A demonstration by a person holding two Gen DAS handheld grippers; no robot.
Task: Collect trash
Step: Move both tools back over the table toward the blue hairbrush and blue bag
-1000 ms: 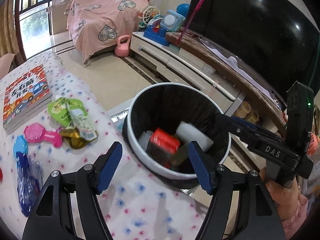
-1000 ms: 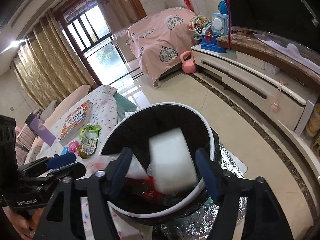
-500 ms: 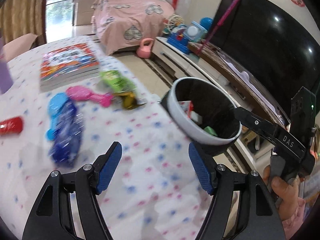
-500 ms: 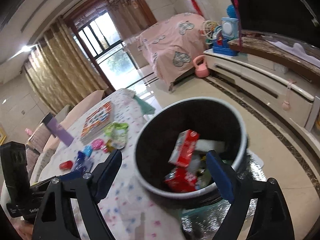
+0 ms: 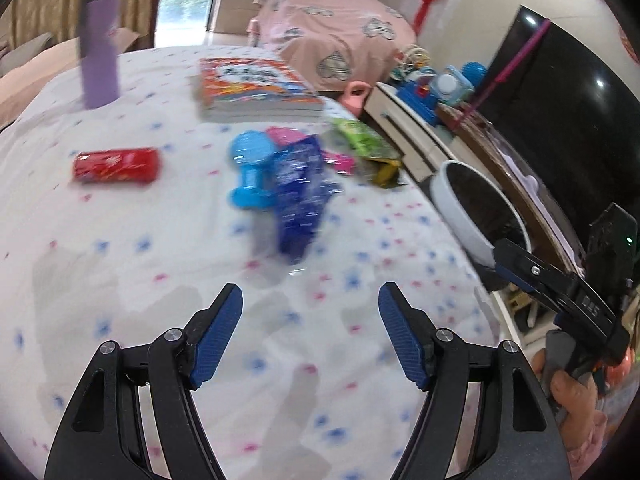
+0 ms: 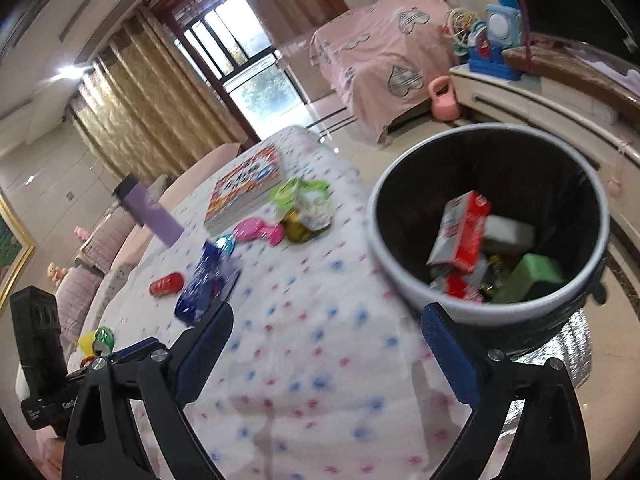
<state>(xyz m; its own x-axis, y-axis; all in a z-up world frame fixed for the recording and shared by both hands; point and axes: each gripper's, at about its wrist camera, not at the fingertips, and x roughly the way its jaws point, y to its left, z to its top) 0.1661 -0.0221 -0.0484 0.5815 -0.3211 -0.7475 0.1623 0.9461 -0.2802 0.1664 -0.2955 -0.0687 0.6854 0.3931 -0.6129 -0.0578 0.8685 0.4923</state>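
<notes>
A white-rimmed trash bin (image 6: 488,312) with a black liner stands beside the table; it also shows in the left wrist view (image 5: 460,208). Inside lie a red-and-white carton (image 6: 460,232), a white block and a green piece. On the spotted tablecloth lie a crumpled blue wrapper (image 5: 300,196), a red wrapper (image 5: 116,165) and a green snack packet (image 5: 362,140). My left gripper (image 5: 310,320) is open and empty above the cloth, short of the blue wrapper. My right gripper (image 6: 324,352) is open and empty, between table edge and bin.
A book (image 5: 252,88), a purple bottle (image 5: 99,40), a blue toy (image 5: 250,172) and a pink toy (image 6: 258,232) lie on the table. A TV cabinet (image 6: 552,108) and TV (image 5: 568,108) stand behind the bin.
A white block dropped from my right gripper into the bin. Both grippers swung away from the bin toward the table; the left now faces the blue wrapper.
</notes>
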